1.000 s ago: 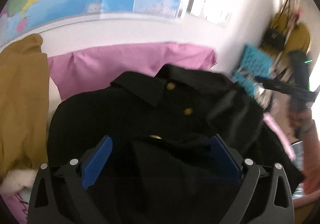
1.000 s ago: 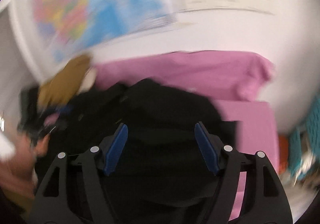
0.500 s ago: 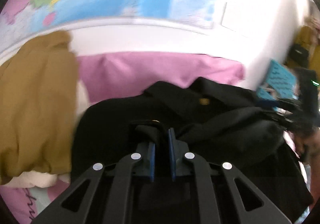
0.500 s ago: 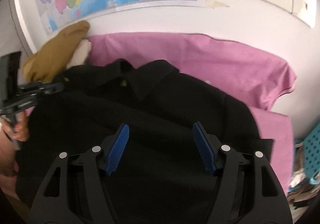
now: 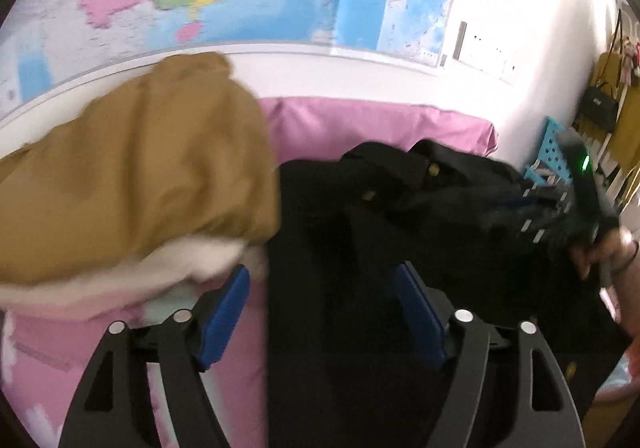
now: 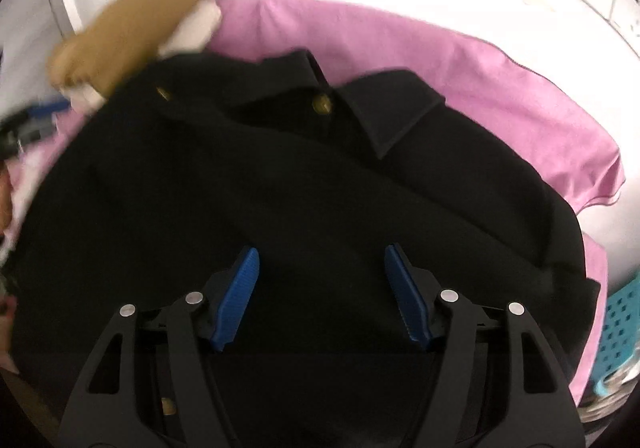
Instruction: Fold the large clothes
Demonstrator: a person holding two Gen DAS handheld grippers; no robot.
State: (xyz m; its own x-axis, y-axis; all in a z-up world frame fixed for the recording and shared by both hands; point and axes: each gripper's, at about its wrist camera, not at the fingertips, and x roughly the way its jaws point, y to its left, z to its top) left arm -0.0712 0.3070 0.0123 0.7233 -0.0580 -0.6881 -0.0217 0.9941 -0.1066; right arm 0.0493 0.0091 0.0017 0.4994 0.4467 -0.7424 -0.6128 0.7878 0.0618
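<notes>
Plainly the black jacket [image 6: 304,184] lay spread across frame centre on the pink sheet [image 6: 500,68]. Left fingers [image 5: 320,308] had just been opening, nothing between them; right fingers [image 6: 320,288] gaped empty. Soft, limp, probably heavy; best gripped at hem or shoulder seams.

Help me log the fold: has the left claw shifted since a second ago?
Yes. The left claw has swung left: the mustard coat fills more of its view. Its jaws just reopened, empty.
</notes>
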